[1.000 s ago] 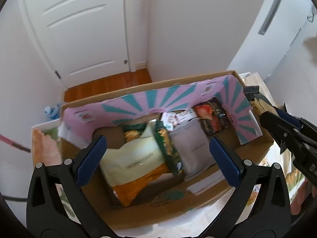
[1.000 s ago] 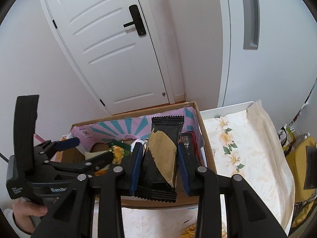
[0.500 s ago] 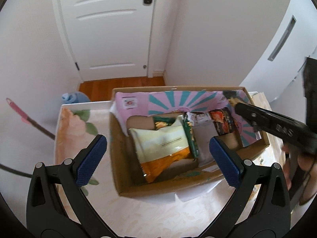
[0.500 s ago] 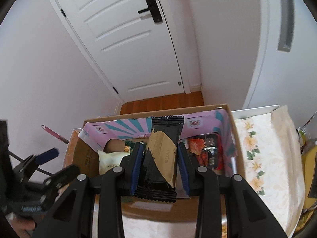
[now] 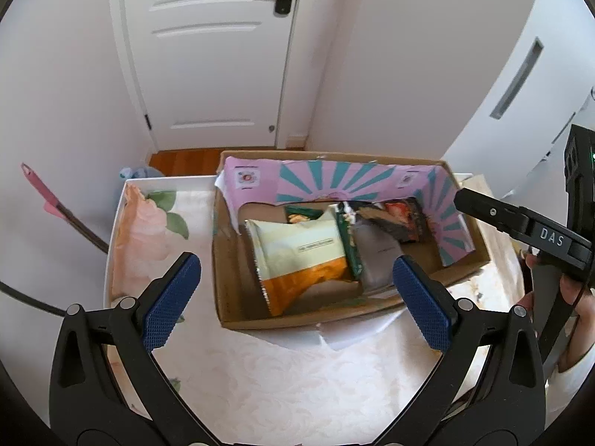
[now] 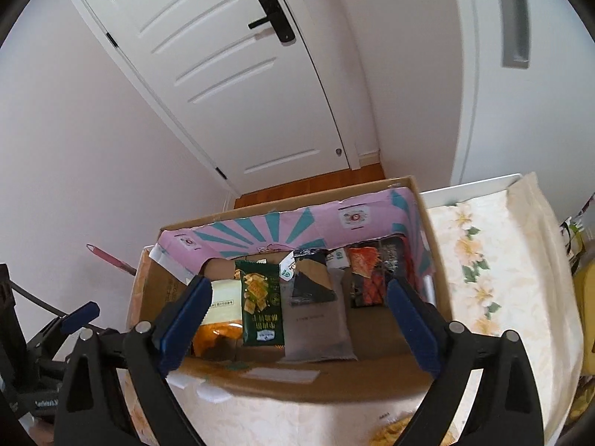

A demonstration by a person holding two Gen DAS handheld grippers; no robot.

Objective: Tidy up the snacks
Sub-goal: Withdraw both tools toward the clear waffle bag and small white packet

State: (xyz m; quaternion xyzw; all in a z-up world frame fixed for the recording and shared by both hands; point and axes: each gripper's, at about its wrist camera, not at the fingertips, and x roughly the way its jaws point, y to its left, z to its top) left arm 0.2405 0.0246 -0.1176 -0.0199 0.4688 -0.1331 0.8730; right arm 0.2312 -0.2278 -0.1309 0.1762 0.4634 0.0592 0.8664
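A cardboard box (image 5: 290,321) with a pink and teal liner (image 6: 260,236) holds several snack packets. A black and tan packet (image 6: 312,278) lies in it on a grey packet (image 6: 319,330), beside a green packet (image 6: 260,308) and a cream and orange bag (image 5: 301,256). Red and black packets (image 6: 372,275) lie at the right. My right gripper (image 6: 297,325) is open and empty above the box's near edge. My left gripper (image 5: 293,297) is open and empty, back from the box over the table.
The box stands on a table with a floral cloth (image 6: 494,271). A white door (image 5: 215,55) and walls stand behind. A pink-handled stick (image 5: 48,200) leans at the left. A yellow object (image 6: 585,319) sits at the right edge. Snack pieces (image 6: 398,433) lie near me.
My right gripper opened and let go of the black and tan packet, which now lies in the box. My left gripper drew back and to the left, away from the box.
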